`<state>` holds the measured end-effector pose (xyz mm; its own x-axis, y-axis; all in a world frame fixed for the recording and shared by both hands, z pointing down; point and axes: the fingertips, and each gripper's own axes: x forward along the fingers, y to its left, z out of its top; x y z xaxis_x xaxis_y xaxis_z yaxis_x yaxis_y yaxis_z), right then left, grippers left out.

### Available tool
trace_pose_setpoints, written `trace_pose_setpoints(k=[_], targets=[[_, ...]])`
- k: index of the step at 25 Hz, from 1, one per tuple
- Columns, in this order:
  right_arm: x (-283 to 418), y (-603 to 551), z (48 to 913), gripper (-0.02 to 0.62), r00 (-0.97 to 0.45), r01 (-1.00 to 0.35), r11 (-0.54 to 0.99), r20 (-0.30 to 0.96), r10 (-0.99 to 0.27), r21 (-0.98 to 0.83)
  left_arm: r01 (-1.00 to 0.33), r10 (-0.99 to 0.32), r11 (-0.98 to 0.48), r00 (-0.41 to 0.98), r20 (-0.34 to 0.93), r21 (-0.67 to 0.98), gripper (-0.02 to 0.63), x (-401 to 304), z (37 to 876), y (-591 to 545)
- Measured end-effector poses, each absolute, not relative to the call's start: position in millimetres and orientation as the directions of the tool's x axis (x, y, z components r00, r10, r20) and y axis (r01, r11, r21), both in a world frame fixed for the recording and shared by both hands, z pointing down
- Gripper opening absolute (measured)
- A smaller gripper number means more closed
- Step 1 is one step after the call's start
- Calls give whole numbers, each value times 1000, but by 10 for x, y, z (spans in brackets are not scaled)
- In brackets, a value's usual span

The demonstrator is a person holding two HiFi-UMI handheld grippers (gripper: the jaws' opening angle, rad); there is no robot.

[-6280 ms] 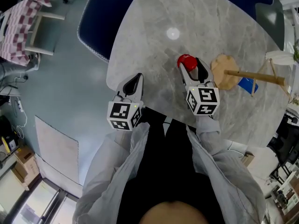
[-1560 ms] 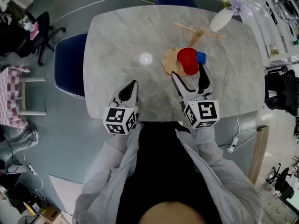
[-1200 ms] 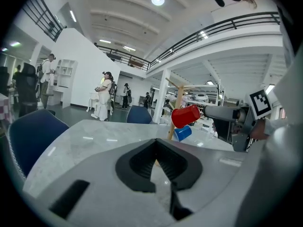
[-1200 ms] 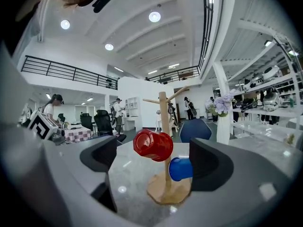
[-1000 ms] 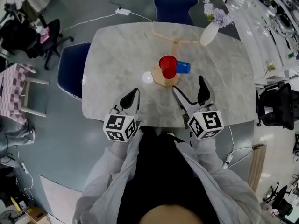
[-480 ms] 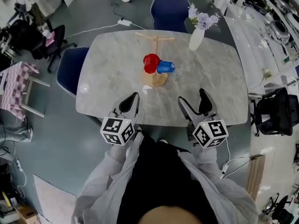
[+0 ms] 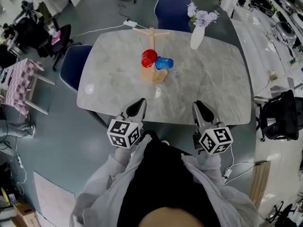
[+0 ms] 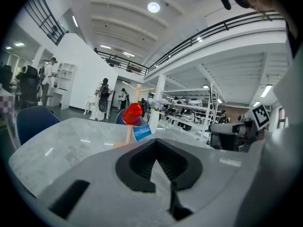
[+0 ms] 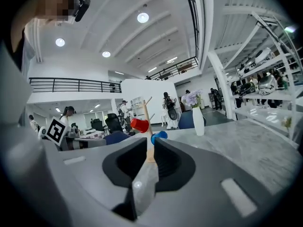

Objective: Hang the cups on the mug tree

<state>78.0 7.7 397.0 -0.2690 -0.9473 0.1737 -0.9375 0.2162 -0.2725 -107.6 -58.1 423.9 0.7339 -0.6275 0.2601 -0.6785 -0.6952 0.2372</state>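
Note:
The wooden mug tree (image 7: 154, 74) stands at the table's far middle. A red cup (image 7: 149, 58) and a blue cup (image 7: 164, 63) hang on its pegs, and both show in the left gripper view as the red cup (image 8: 132, 113) and blue cup (image 8: 142, 132). My left gripper (image 7: 138, 104) is shut and empty at the near table edge. My right gripper (image 7: 200, 107) is at the same edge. Its jaws have just been closing; a thin slit remains with nothing in it. Through that slit the right gripper view shows the tree's post (image 9: 147, 110) far ahead.
A white vase of lilac flowers (image 7: 197, 32) stands at the table's far right. Blue chairs sit at the far side (image 7: 173, 6) and left side (image 7: 71, 72). A black office chair (image 7: 279, 115) is at the right. The grey marble table (image 7: 213, 79) ends just under both grippers.
Both grippers have drawn back from the tree to the near table edge. The right jaws went from wide open to nearly closed. Earlier the right gripper carried the red cup; it now hangs on the tree.

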Motion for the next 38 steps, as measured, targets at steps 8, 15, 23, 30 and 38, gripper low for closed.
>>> trace_pose_setpoints(k=[8,15,23,30,38], targets=[[811,128,4206,12,-248,-950,183,256,-934,-253,-664,-610,-698,747,264,267,6,-1005,4274,-455],[757,126,4250,12,-243,-963,192,294,-924,-190,-667,-611,-692,745,269,274,6,-1020,4329,-410],[627,127,4241,12,-252,-960,201,287,-924,-196,-668,-614,-690,744,263,279,6,-1052,4343,-389],[581,145,4239,12,-265,-956,213,284,-922,-199,-661,-607,-698,751,260,275,6,-1050,4346,-353],[522,126,4235,12,-271,-955,219,279,-921,-202,-667,-616,-697,745,255,266,6,-1108,4315,-373]])
